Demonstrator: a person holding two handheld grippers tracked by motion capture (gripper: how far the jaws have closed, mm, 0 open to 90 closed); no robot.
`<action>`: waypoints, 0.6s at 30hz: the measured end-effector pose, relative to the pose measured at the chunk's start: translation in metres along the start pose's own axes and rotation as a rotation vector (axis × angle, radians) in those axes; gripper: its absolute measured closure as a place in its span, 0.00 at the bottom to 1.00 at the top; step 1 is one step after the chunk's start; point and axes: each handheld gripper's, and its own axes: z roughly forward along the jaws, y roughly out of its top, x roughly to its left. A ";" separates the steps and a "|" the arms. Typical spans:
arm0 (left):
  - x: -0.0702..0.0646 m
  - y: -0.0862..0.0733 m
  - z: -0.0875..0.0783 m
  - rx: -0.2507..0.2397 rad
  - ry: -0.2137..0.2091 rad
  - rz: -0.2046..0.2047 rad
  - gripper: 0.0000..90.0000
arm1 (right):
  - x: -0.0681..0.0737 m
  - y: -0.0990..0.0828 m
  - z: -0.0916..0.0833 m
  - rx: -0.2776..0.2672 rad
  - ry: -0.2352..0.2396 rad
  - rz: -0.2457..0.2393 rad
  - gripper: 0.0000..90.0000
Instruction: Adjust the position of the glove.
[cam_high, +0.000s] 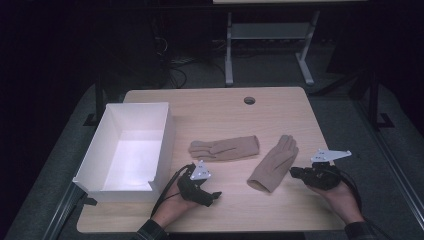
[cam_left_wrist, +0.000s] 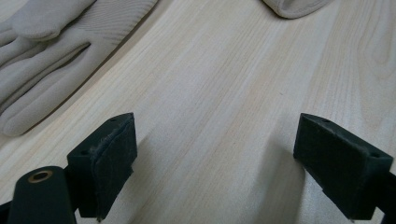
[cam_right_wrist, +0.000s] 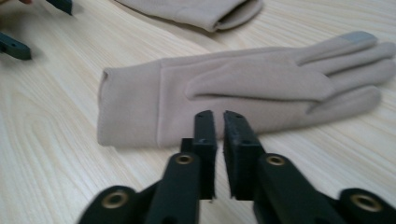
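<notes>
Two beige knitted gloves lie flat on the wooden table (cam_high: 280, 210). The landmark is the white box (cam_high: 127, 150), an open box that stands at the left edge of the table. The first glove (cam_high: 225, 148) lies just to the right of the box, with its fingers toward the box and its cuff away from it. The second glove (cam_high: 276, 163) lies farther from the box, slanted, with its cuff toward the person and its fingers pointing away. In the right gripper view this glove (cam_right_wrist: 224, 98) shows a ribbed cuff, a thumb folded over the palm, and a grey patch on one fingertip.

The left gripper (cam_high: 212, 198) is held near the front corner of the box, and its jaws stand wide apart above bare wood in its own view (cam_left_wrist: 215, 154). The right gripper (cam_high: 296, 173) is on the far side of the second glove from the box, just beside the cuff, and its jaws are nearly together with a thin gap, holding nothing (cam_right_wrist: 219, 116).
</notes>
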 end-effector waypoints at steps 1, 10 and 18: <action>0.000 0.000 0.000 0.000 0.000 0.000 0.14 | 0.001 0.002 0.001 0.004 0.009 0.001 0.98; 0.000 0.000 0.001 0.000 0.000 0.004 0.14 | 0.014 0.022 0.022 0.010 0.077 -0.069 1.00; 0.000 0.000 0.000 0.001 0.000 0.002 0.14 | 0.027 0.037 0.048 0.046 0.117 -0.100 1.00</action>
